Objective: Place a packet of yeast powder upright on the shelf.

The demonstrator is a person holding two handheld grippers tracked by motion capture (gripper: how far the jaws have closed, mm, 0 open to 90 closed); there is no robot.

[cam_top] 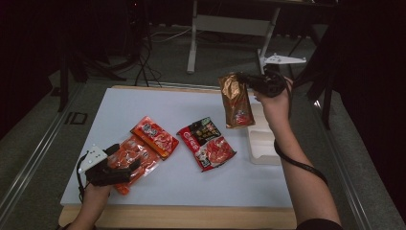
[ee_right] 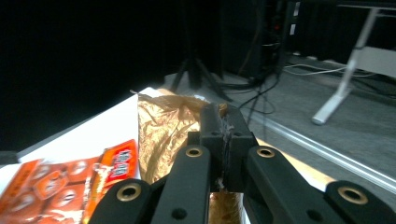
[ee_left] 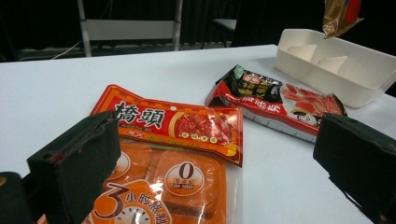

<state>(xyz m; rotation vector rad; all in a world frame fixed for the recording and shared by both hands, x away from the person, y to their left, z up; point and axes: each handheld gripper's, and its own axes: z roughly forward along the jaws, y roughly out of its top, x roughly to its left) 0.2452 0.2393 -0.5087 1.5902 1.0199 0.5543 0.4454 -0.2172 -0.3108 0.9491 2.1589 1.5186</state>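
Observation:
My right gripper (cam_top: 246, 81) is shut on the top edge of a gold and red foil packet (cam_top: 235, 99), which hangs in the air over the table's right side, above a white tray (cam_top: 264, 143). In the right gripper view the jaws pinch the gold foil packet (ee_right: 163, 135). My left gripper (cam_top: 125, 163) rests open at the front left over an orange packet (cam_top: 128, 158); the orange packet (ee_left: 173, 186) lies between its wide-apart jaws. A red packet (cam_top: 154, 136) overlaps it, and a red and black packet (cam_top: 207, 143) lies mid-table.
The white tabletop (cam_top: 143, 103) has a wooden front edge (cam_top: 191, 216). Desk legs and cables stand on the floor behind the table. The white tray (ee_left: 336, 65) holds pale wedge-shaped pieces.

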